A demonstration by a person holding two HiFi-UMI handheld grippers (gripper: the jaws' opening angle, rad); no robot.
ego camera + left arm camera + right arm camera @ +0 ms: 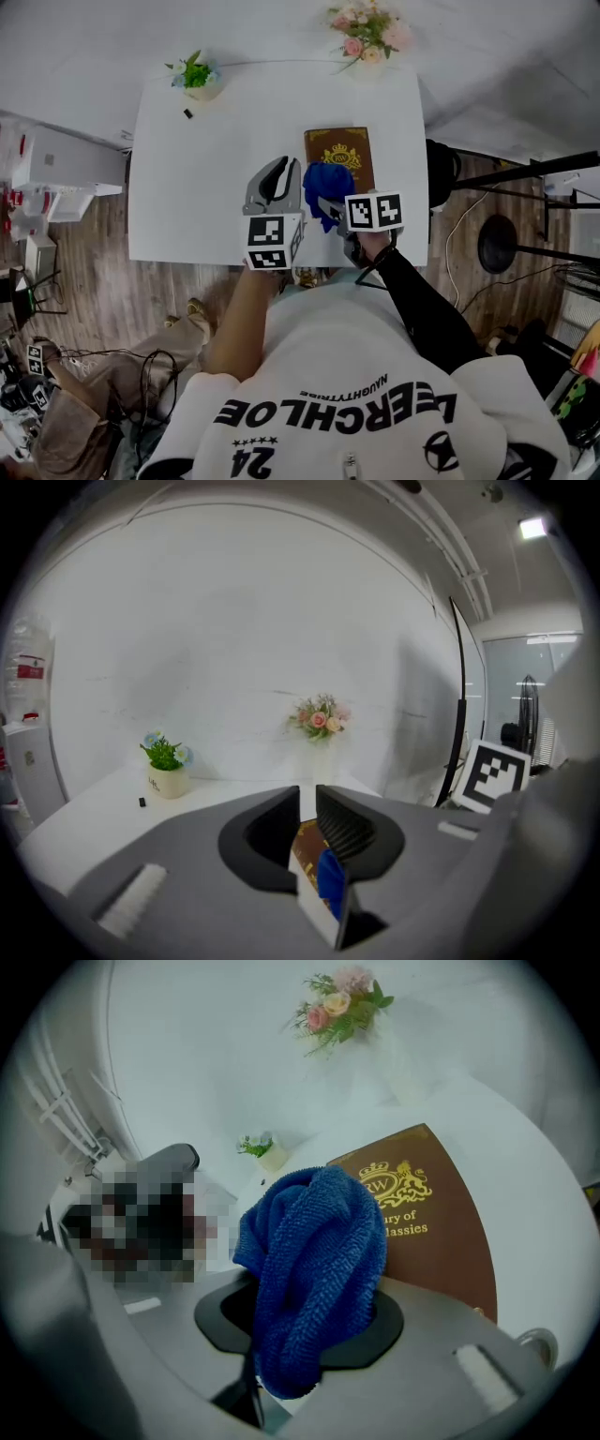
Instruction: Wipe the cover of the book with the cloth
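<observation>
- The book (339,148) lies flat and cover-up on the right half of the white table (211,178), nearer the right edge than the left and about midway between the near and far edges.
- Its cover is brown with a gold crest and gold lettering, and its long sides run parallel to the table's right edge.
- The right gripper (325,201) is clamped on a bunched blue cloth (314,1260), and the wad bulges out past the jaw tips.
- In the head view the cloth covers the near left part of the book; no view shows whether it presses on the cover or hangs just above it.
- The left gripper (307,803) has its jaws drawn almost together with only a thin slit between them, and nothing is held there.
- Through that slit a strip of the brown cover and a bit of the blue cloth can be seen.
- The left gripper sits just left of the book and close beside the right gripper, over the table's near half.
- A small potted plant (195,77) stands at the far left corner, with a tiny dark object (187,113) just in front of it.
- A bunch of pink and cream flowers (370,28) stands at the far edge towards the right corner.
</observation>
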